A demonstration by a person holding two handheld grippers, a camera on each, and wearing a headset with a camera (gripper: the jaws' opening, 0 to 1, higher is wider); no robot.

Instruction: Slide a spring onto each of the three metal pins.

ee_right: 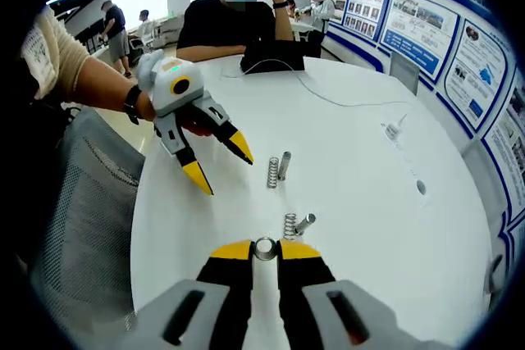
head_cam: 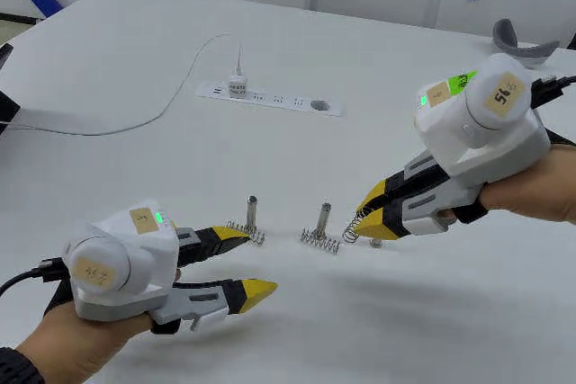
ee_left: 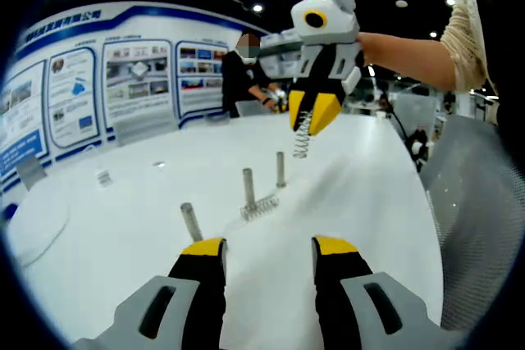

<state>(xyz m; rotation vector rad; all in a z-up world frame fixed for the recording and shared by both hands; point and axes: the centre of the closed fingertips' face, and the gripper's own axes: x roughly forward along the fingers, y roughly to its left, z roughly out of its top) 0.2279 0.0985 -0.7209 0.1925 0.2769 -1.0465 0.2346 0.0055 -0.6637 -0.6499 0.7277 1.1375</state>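
Two metal pins (head_cam: 252, 210) (head_cam: 321, 219) stand upright on the white table, each with a spring (head_cam: 246, 232) (head_cam: 319, 240) lying at its foot. A third pin (head_cam: 375, 242) peeks out under my right gripper (head_cam: 371, 214), which is shut on a third spring (head_cam: 353, 225) that hangs tilted just above the table. The right gripper view shows that spring (ee_right: 264, 247) end-on between the yellow jaws. My left gripper (head_cam: 249, 263) stands open and empty near the left pin. Seen from the left gripper view, the three pins (ee_left: 191, 220) (ee_left: 248, 188) (ee_left: 280, 168) form a row below the held spring (ee_left: 302, 137).
A white power strip (head_cam: 270, 96) with a plugged-in cable lies farther back on the table. A grey curved object (head_cam: 522, 42) rests at the far right edge. Seated people (ee_right: 234, 14) and a mesh chair (ee_right: 90, 202) are beyond the table.
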